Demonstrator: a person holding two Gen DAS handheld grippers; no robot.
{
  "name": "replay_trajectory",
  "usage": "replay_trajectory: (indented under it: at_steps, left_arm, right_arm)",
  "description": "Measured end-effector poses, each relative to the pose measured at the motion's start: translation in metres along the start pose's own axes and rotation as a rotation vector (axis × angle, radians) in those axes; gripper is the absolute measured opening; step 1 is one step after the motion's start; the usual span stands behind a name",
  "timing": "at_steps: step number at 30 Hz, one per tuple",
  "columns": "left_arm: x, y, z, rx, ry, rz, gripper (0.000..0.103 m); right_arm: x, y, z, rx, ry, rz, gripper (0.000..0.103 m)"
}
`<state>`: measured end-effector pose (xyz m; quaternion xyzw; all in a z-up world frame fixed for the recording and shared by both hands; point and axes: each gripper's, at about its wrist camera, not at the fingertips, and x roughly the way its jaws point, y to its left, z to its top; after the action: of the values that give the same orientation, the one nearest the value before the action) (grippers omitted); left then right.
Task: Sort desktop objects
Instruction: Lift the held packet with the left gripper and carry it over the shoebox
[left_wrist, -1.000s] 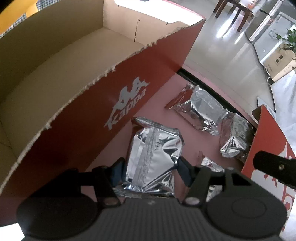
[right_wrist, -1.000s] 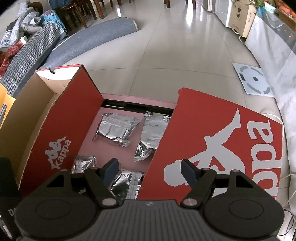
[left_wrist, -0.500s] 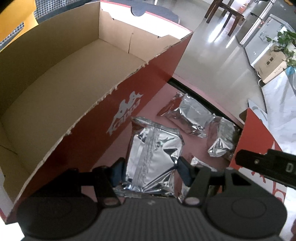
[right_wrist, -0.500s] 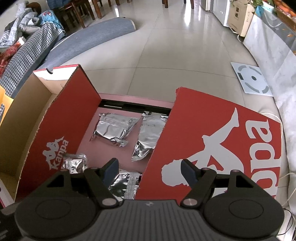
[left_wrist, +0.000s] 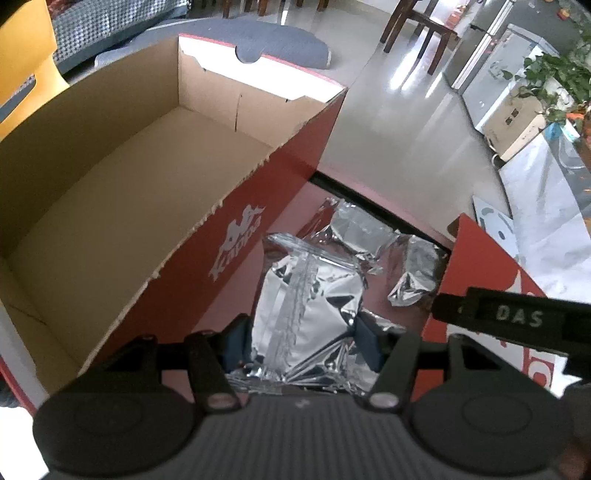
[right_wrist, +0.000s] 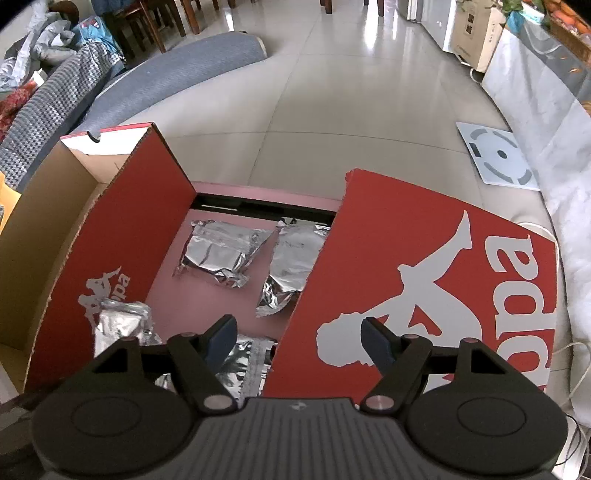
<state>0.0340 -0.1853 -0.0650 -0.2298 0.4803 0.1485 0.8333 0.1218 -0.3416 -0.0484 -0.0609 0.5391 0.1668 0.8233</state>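
Left gripper (left_wrist: 301, 341) clamps a foil packet (left_wrist: 306, 310); the open box (left_wrist: 122, 206) on its left is empty — sorting barely begun. Right gripper (right_wrist: 295, 341), jaws apart and holding nothing; two packets (right_wrist: 221, 254) lie ahead on the worktop (right_wrist: 173, 295), another below — all unsorted.

- four silver foil packets are counted: one (left_wrist: 306, 306) raised beside the box, two (right_wrist: 221, 254) (right_wrist: 291, 266) lying side by side, one (right_wrist: 247, 358) nearest.
- one open cardboard box (left_wrist: 110, 192) is seen.
- one red box lid (right_wrist: 424, 280) is seen.
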Motion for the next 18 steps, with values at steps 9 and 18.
replay_trajectory:
  at_steps: [9,18]
  left_arm:
    - [-0.018,-0.001,0.003,0.025,-0.031,-0.031,0.058]
    - [-0.032,0.003,0.007,0.031,-0.054,-0.051,0.058]
  right_arm:
    - [-0.001,0.001,-0.002,0.002,0.000,-0.012,0.074]
    - [0.000,0.002,-0.003,-0.001,0.009,-0.030,0.074]
